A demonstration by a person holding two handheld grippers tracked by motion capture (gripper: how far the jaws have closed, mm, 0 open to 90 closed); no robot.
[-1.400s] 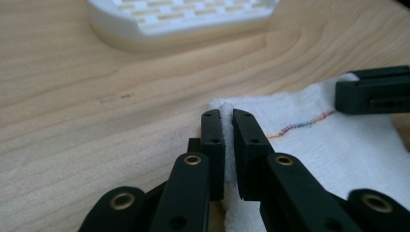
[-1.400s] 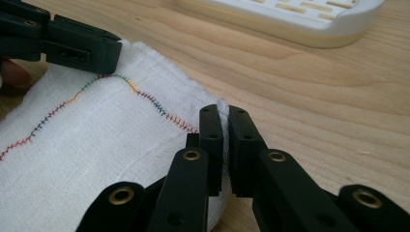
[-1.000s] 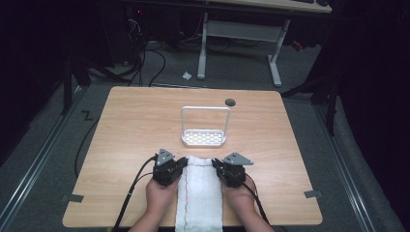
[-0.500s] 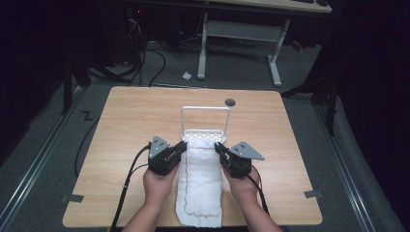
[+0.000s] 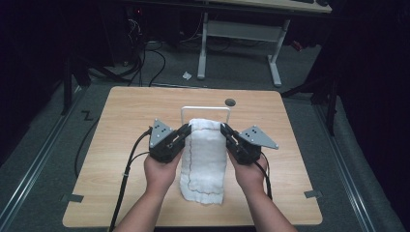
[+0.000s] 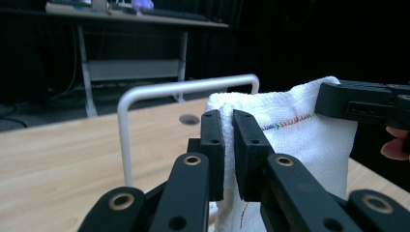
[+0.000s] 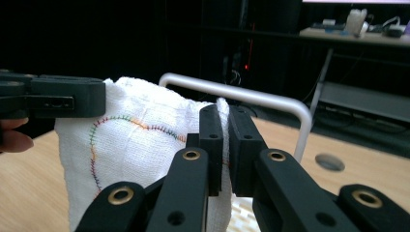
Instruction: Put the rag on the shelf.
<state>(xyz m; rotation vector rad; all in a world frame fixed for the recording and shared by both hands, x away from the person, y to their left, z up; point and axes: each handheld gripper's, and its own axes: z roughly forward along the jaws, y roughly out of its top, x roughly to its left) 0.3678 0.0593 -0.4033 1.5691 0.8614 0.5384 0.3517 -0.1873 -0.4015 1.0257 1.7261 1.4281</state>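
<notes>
Wooden table (image 5: 121, 145) bearing white rack (image 5: 205, 109)

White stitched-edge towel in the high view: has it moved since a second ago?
Yes. The white stitched-edge towel has been lifted; its top edge now reaches the white metal rack's bar, where before it lay flat short of it.

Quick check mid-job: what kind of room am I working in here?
Probably a lab or workshop, not a home: a bare wooden table on grey carpet, loose cables trailing over the floor behind it, and a metal-framed desk against dark surroundings.
</notes>
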